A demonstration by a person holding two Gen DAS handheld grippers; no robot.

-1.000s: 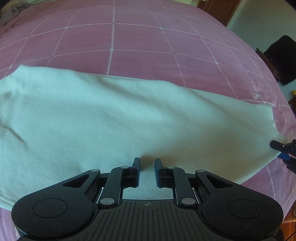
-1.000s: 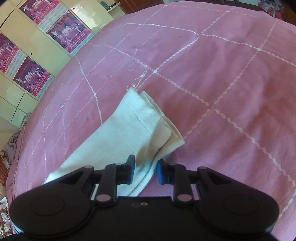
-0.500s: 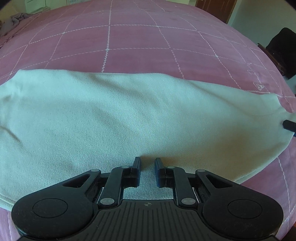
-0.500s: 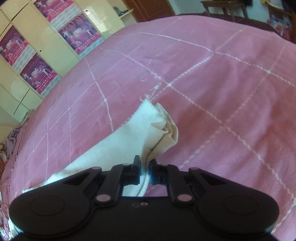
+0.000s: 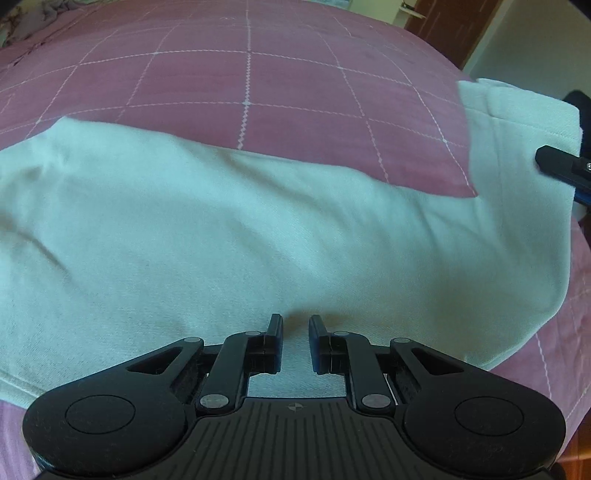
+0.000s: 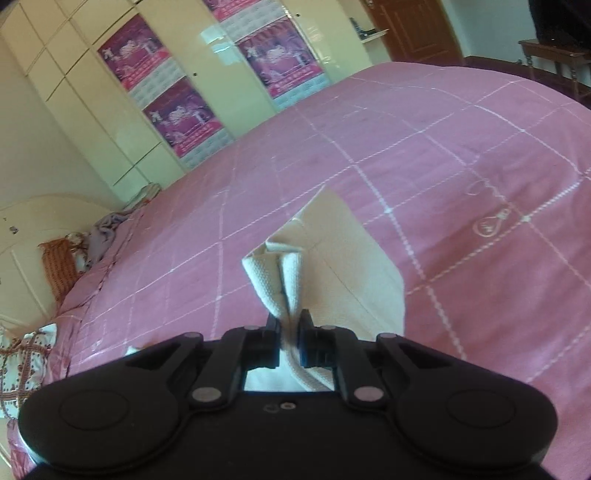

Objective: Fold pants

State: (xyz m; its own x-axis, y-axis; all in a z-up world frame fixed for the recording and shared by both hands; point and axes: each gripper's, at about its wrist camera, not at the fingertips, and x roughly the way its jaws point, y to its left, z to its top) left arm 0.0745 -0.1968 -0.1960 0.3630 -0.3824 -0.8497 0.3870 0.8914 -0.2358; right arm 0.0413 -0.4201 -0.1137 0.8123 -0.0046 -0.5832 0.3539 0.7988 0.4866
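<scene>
**Right gripper lifting the leg end of the white pants off the pink bed**

The white pants are lying stretched across a pink bedspread with a white grid pattern. In the left wrist view, most of the fabric is resting flat on the bed, running from the left edge of the picture to the right, where the leg end is standing up off the bed and hanging folded over.

The right gripper is pinching that leg end. Its jaws are nearly together, with bunched layers of the hem squeezed between the pads, and a stiff tuft of fabric is sticking up beyond the fingertips. The rest of the leg is trailing down from the grip to the bedspread. In the left wrist view one black finger of this gripper is showing at the far right edge, pressed against the raised cloth.

The left gripper is sitting low over the near edge of the pants, about midway along their length. Its jaws are drawn close, leaving a narrow gap. The fabric is dimpling just beyond the fingertips, but whether a pinch of cloth is caught between the pads I cannot tell.

Beyond the bed, cream wardrobe doors carrying purple posters are standing along the wall, and a brown door is showing further back.
</scene>
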